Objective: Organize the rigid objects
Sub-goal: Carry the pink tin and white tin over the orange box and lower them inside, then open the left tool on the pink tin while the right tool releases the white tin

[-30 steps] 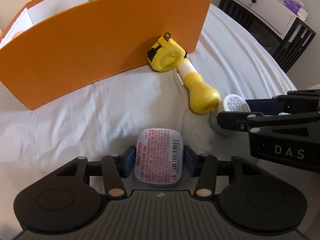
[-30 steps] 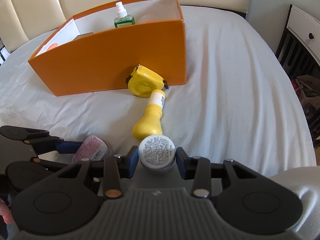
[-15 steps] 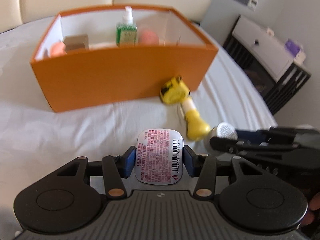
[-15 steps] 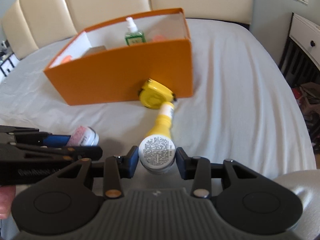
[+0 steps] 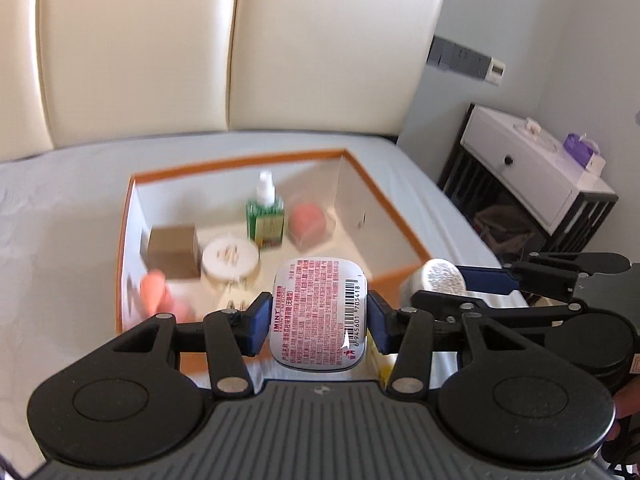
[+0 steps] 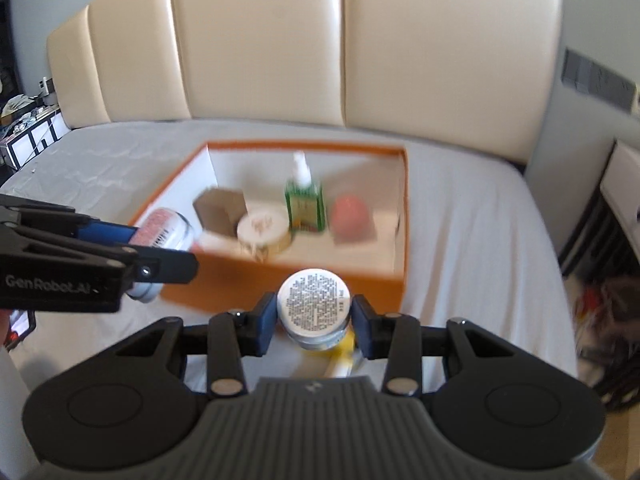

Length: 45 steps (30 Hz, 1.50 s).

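My left gripper [image 5: 318, 322] is shut on a white mint tin [image 5: 318, 314] with red print, held in the air over the near wall of the orange box [image 5: 390, 216]. My right gripper [image 6: 314, 318] is shut on a small round jar [image 6: 314, 304] with a printed label, held above the bed just in front of the box [image 6: 288, 280]. Each gripper shows in the other's view: the right one with its jar [image 5: 440, 280], the left one with its tin [image 6: 160, 232]. A yellow bottle [image 6: 340, 356] lies on the bed under the jar.
The box holds a green spray bottle [image 5: 266, 216], a pink ball [image 5: 306, 220], a round cream tin [image 5: 230, 258], a brown carton [image 5: 174, 248] and an orange item [image 5: 154, 290]. Cream headboard [image 6: 320, 40] behind. A white nightstand [image 5: 536, 168] stands right of the bed.
Both grippers have risen with their loads and moved toward the box. The view now looks down into the box; the tape measure and most of the yellow bottle have dropped out of sight.
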Motion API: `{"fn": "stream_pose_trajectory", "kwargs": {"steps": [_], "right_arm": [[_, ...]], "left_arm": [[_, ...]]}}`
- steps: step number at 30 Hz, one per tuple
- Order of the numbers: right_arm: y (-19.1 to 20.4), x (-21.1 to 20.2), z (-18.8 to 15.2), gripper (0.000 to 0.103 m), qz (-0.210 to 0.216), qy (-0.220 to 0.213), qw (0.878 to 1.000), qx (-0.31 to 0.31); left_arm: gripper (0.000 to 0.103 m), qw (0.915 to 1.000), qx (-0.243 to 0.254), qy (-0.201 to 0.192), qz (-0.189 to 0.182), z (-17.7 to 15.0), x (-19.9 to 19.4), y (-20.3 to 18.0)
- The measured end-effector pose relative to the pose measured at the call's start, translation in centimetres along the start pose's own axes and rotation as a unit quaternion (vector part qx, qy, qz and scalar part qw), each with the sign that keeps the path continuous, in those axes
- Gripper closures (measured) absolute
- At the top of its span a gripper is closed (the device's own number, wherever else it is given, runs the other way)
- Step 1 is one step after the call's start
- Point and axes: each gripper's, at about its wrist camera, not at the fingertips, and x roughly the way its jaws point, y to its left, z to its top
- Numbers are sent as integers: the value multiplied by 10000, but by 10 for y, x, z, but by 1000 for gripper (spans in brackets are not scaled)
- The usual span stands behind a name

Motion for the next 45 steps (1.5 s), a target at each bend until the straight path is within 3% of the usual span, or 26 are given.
{"fn": "stream_pose_trajectory", "kwargs": {"steps": [5,9,15,24,32,38,45], "right_arm": [[-2,18,34,63,-91,-155,9996,-223],[-6,47,54,63,-158,-32,9985,-525],[-14,101,66,63,-109,508,9945,-914],[-13,169,62,63,134,1484,9760,-1588],[0,191,59,63,143,1853,9592,-2131],[-3,203,58,64,87,2078,9572,-2012],[1,195,58,59,8,1912,9567,-2193]], "left_arm": [[47,9999,-65,-133,-22,25,19,6],[47,9999,-112,-63,-5,38,44,14],[47,9982,-399,444,-84,45,100,31],[46,9860,-1018,1323,-43,39,166,46],[46,9806,-1185,1558,-48,32,182,58],[46,9793,-1168,1654,37,34,185,56],[46,9753,-1235,1825,161,37,190,56]]}}
